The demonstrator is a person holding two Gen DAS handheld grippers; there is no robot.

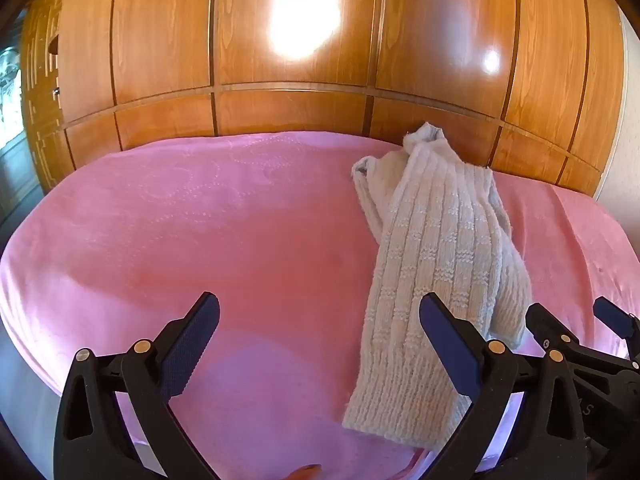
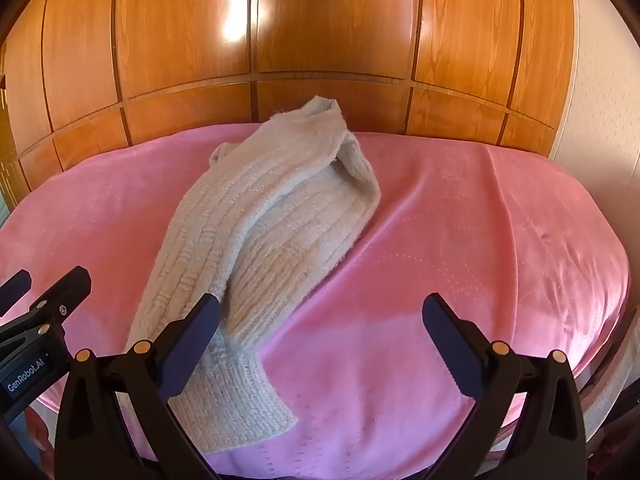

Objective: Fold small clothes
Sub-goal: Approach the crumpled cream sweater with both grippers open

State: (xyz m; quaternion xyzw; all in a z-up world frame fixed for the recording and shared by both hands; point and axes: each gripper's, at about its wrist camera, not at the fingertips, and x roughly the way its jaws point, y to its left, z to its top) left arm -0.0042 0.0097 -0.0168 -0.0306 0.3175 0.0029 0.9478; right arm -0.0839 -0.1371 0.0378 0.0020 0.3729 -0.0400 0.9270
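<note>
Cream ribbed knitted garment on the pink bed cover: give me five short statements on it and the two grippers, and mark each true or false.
1. The cream ribbed knitted garment lies on the pink bed cover. True.
2. The left gripper is clamped on the garment. False: its jaws stand wide apart, holding nothing.
3. The right gripper is open and holds nothing. True.
4. The garment is folded into a neat square. False: it lies long and rumpled, one part lapped over another.
5. Glossy wooden wardrobe panels stand behind the bed. True.
</note>
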